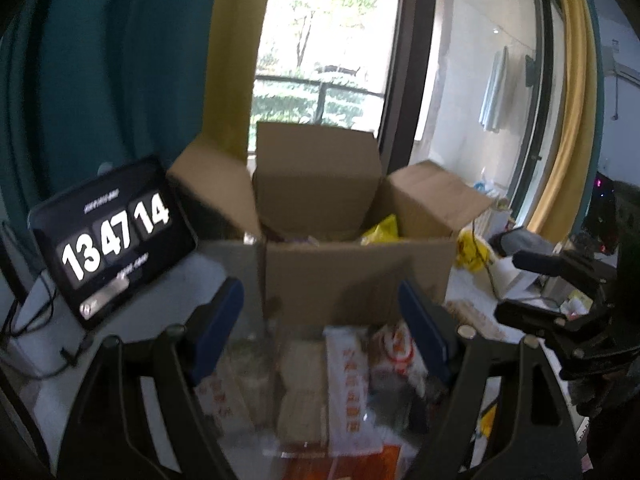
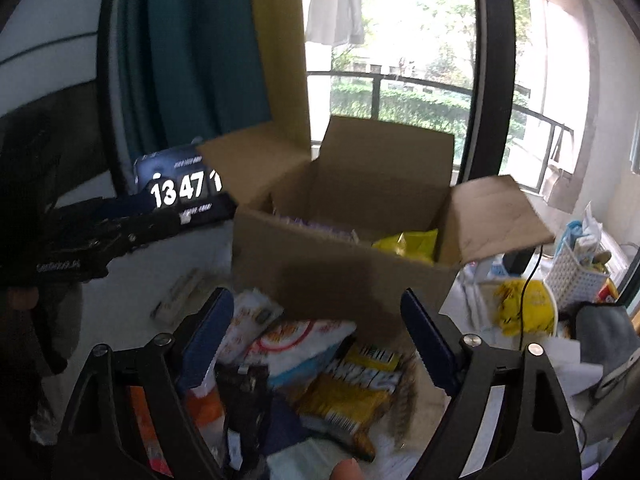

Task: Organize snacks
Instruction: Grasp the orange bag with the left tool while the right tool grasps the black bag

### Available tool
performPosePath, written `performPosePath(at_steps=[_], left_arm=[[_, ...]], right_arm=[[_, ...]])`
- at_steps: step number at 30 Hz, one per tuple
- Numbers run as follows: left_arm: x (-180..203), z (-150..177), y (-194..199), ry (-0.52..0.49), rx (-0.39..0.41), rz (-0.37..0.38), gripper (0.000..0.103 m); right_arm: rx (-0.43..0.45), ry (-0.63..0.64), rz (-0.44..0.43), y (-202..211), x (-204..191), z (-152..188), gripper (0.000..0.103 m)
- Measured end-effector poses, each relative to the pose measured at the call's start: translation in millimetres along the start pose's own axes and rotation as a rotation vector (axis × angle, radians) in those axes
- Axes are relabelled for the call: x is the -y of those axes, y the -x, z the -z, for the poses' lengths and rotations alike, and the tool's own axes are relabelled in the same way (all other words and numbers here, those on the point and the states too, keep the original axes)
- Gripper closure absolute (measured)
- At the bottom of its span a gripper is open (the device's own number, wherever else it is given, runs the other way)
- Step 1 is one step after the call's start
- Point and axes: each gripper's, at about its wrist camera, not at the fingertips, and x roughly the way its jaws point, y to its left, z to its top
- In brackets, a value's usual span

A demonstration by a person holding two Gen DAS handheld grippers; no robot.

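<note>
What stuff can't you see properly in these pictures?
- Most of what lies inside the cardboard box: in both wrist views its front wall hides all but a yellow bag and a purple packet's edge.
- Words on the snack packets under the left gripper: blurred.
- The clock's last digits, right wrist view: the box flap covers them.
- Items in the white basket: too small.
- Packets under the right gripper: cut off by the bottom edge.

Both wrist views face window, near open cardboard box [image 1: 352, 276] [image 2: 340, 264]; left view left of right; both share box, clock tablet [image 1: 112, 236] [image 2: 180, 188].
</note>
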Motion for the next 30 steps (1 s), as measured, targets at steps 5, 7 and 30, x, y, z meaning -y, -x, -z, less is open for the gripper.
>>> performPosePath(at_steps=[5, 7, 30], left_arm=[[-8, 35, -2, 0.036, -0.084, -0.016, 0.022], [-12, 50, -5, 0.046, -0.126, -0.022, 0.022], [-6, 159, -6, 0.055, -0.453, 0.011, 0.022]], right_arm=[[-0.057, -0.013, -0.051, -9, -11, 23, 0.021], [-0.095, -0.013, -0.069, -16, -15, 32, 0.023], [-0.322, -0.039, -0.164, -47, -31, 93, 0.054]])
